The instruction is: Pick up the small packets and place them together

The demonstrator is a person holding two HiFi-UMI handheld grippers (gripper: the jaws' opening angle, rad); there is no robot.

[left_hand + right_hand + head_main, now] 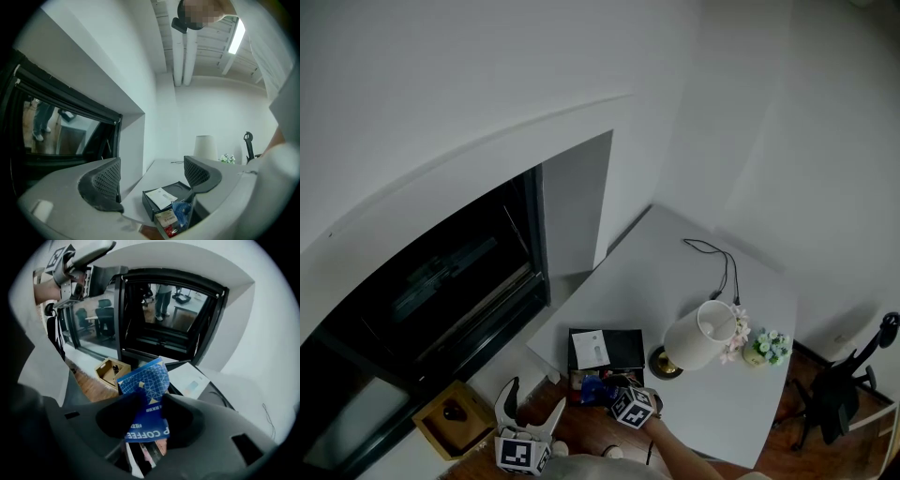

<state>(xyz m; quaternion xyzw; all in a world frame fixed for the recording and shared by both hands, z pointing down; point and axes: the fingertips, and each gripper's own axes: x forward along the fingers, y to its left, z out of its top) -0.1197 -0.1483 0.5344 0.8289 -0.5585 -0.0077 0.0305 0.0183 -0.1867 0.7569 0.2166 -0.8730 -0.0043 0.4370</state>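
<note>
The right hand-held gripper [150,403] is clamped on a blue coffee packet [144,378]. Its pads pinch the sachet across the middle, so the upper half stands free above them and the printed lower end hangs below. The packet is lifted clear over the counter's [675,272] 7 o'clock corner. There, other packets [168,224] lie bunched on the 6 o'clock side of a black box [607,349]. The left hand-held gripper [152,174] has its jaws wide apart with nothing between them. It hangs off the counter at about 8 o'clock from the right one.

The main risk, I judge, is the grip. A thin, slick sachet held by a narrow pinch can pivot or slide out on a quick swing. That corner is right at the edge, so a dropped packet could miss the counter and land on the wooden floor [86,379] near the cardboard box [111,372]. A wide sweep toward 3 o'clock could also clip the nearby lamp [698,336].
</note>
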